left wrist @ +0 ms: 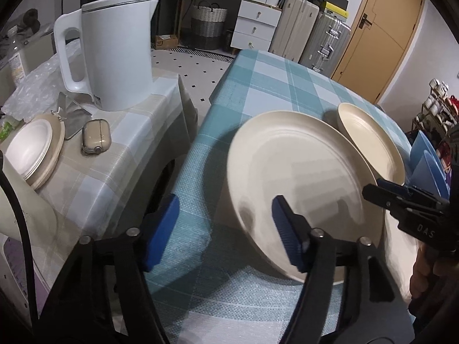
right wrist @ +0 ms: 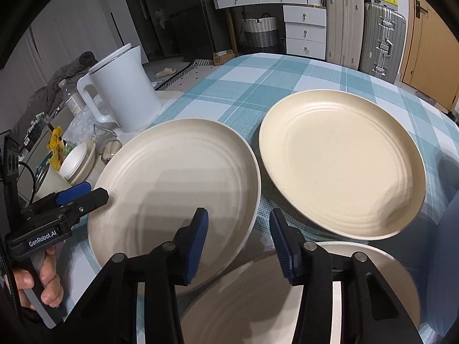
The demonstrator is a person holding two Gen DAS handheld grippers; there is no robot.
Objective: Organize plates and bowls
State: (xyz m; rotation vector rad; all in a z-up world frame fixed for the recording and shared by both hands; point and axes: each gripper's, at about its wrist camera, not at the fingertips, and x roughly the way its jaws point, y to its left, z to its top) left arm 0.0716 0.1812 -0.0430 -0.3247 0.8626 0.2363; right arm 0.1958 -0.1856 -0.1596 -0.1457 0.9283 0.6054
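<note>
A large cream plate (left wrist: 301, 177) lies on the teal checked tablecloth (left wrist: 258, 86). My left gripper (left wrist: 226, 226) straddles its left rim, one pad outside and one over the inside, with a clear gap, so it is open. My right gripper (right wrist: 239, 240) straddles the right rim of the same plate (right wrist: 178, 186); its pads stand narrow but apart from the rim. A second cream plate (right wrist: 341, 160) lies just to the right. A third plate (right wrist: 252, 301) sits under my right gripper. White bowls (left wrist: 28, 149) are stacked on a beige plate on the side table.
A white kettle (left wrist: 114, 51) stands on the beige-clothed side table (left wrist: 120, 172), with an earbud case (left wrist: 96, 136) and a propped phone beside the bowls. A floor gap separates the two tables. Blue plastic pieces (left wrist: 427, 166) stand at the far right.
</note>
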